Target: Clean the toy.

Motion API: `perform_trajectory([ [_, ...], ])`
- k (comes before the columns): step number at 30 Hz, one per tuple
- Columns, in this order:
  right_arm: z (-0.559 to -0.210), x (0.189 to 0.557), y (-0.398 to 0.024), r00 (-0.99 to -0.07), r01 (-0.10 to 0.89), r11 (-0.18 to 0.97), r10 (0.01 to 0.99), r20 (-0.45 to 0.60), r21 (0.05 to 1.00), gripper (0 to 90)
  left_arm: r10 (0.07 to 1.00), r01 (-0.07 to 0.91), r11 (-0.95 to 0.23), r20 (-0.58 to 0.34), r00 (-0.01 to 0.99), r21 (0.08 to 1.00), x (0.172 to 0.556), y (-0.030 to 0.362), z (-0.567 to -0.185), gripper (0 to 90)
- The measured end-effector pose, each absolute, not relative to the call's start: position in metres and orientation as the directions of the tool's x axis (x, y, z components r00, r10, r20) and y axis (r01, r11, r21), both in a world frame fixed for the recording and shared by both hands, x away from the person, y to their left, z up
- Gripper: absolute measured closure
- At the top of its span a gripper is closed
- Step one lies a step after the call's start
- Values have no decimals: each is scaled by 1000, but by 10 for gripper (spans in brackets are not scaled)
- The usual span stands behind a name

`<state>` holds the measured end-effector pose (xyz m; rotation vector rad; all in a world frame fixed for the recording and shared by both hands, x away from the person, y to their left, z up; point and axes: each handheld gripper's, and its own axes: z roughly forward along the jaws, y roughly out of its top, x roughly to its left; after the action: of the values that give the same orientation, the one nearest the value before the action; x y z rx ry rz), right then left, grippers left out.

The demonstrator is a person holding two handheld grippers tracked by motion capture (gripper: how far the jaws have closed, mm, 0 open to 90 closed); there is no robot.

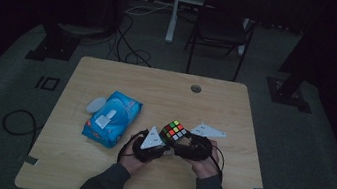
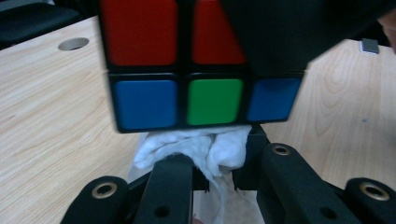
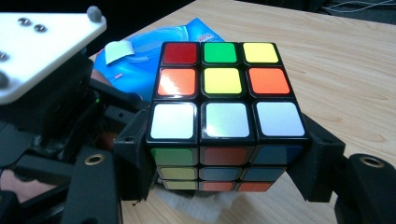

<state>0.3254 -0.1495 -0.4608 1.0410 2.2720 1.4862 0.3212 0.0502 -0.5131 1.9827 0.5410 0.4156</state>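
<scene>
The right gripper clamps the puzzle cube between its 2 jaws, above the table. The left gripper pinches a white wipe, pressed just under the cube. Wiping looks underway; other faces probably remain.

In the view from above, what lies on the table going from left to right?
Small grey lid → blue wet-wipe pack → left gripper → Rubik's cube → right gripper.
</scene>
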Motion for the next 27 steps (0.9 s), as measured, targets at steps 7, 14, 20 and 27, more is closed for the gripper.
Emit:
perform_trajectory([
  [7,-461,327,-153,-709,442,221,679,187,869,345,526,181,-412,71,847,893,317,48,-512,807],
  [14,-461,328,-157,-699,446,220,691,185,867,344,535,179,-408,75,841,895,316,51,-510,807],
  [20,-461,328,-160,-688,447,217,703,178,868,345,558,188,-400,75,827,897,319,60,-508,807],
  [27,-462,330,-160,-674,442,219,721,161,870,344,588,203,-387,71,806,900,321,71,-507,807],
])
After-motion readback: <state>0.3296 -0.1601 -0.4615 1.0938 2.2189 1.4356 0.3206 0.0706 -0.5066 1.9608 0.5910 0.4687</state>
